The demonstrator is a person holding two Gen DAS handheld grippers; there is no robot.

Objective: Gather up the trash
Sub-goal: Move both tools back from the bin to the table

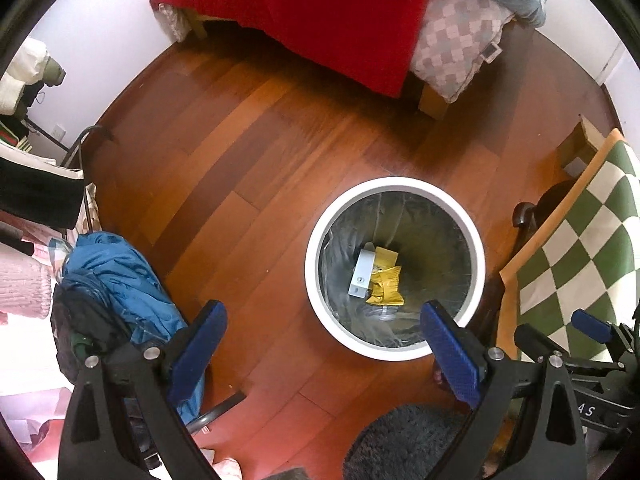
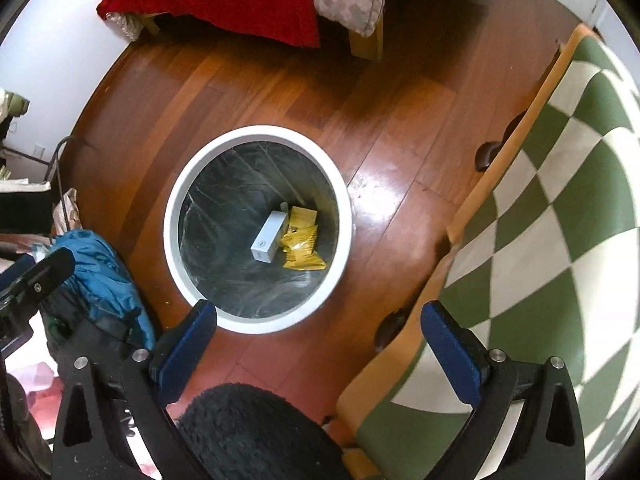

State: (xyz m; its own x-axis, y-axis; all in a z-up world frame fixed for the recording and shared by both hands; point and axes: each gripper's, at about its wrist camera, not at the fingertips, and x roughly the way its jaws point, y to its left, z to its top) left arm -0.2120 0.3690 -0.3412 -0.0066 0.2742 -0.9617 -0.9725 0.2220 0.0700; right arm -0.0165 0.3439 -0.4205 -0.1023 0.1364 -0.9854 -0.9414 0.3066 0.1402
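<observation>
A round white trash bin (image 1: 316,248) with a dark liner stands on the wood floor; it also shows in the right wrist view (image 2: 170,216). Inside lie a small white box (image 1: 361,274) (image 2: 269,239) and a crumpled yellow wrapper (image 1: 387,286) (image 2: 303,246). My left gripper (image 1: 324,350) is open and empty, held above the floor just near the bin's front rim. My right gripper (image 2: 318,350) is open and empty, above the floor between the bin and the checkered cloth. The right gripper also shows at the right edge of the left wrist view (image 1: 592,326).
A bed with a red blanket (image 1: 320,16) and a checked pillow (image 1: 456,44) stands at the back. A green-and-white checkered cloth (image 2: 560,200) covers a table at the right. A blue jacket pile (image 1: 116,276) lies at the left. A dark fuzzy rug (image 2: 256,436) lies in front.
</observation>
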